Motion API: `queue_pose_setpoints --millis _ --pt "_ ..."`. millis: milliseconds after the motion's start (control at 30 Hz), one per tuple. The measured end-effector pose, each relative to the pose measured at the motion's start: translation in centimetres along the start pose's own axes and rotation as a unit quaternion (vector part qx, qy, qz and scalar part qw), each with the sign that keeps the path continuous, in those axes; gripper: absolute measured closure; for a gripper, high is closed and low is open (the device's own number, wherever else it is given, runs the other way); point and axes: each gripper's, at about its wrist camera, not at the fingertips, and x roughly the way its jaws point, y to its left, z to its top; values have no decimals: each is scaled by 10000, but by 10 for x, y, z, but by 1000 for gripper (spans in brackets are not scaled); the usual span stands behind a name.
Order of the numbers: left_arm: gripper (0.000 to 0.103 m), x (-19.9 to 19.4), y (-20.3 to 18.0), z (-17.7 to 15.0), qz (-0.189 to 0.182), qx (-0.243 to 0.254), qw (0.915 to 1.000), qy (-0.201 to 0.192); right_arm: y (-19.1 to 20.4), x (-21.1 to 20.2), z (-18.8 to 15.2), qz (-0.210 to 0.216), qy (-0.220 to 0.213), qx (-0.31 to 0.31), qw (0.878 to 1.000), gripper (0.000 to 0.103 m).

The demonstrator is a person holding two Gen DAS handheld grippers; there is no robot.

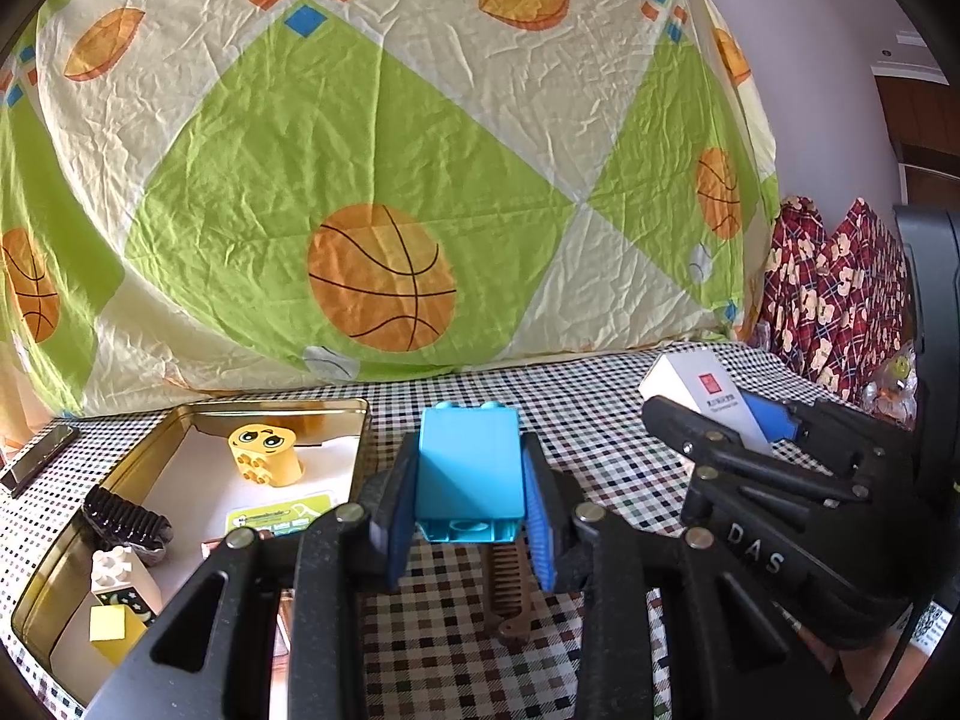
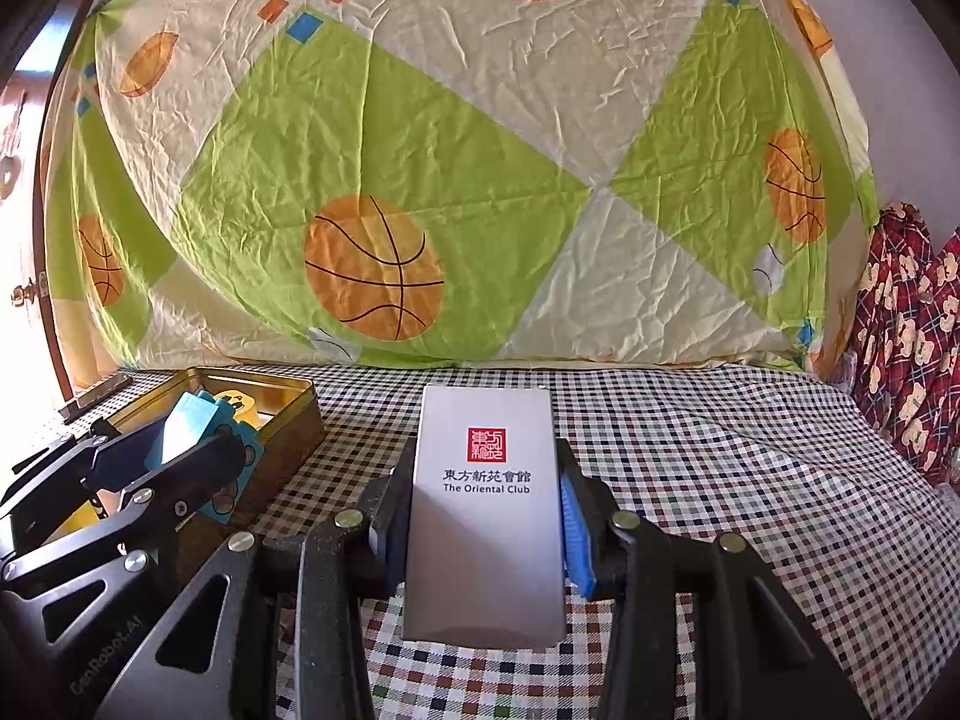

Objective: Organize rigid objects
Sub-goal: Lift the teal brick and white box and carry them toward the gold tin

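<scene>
My left gripper (image 1: 471, 498) is shut on a light blue toy block (image 1: 468, 468) and holds it above the checked tablecloth, just right of a gold metal tin (image 1: 354, 414). The block also shows in the right wrist view (image 2: 198, 432), over the tin (image 2: 294, 420). My right gripper (image 2: 480, 516) is shut on a white "The Oriental Club" box (image 2: 486, 510) held above the cloth; the box also shows at right in the left wrist view (image 1: 702, 396). Inside the tin lie a yellow face block (image 1: 264, 450), a white block (image 1: 120, 582), a small yellow cube (image 1: 111, 624) and a dark ridged hair clip (image 1: 126, 519).
A brown comb (image 1: 507, 588) lies on the cloth under the left gripper. A dark flat bar (image 1: 39, 456) lies left of the tin. A basketball-print sheet (image 1: 372, 180) hangs behind the table. Red patterned fabric (image 1: 834, 294) is piled at far right.
</scene>
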Motion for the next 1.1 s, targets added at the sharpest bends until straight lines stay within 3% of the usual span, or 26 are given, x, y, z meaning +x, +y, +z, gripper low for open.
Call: queue_pose_setpoints --millis 1100 --pt "73 -30 15 -6 241 -39 9994 -255 14 -23 -3 131 -386 -250 9989 60"
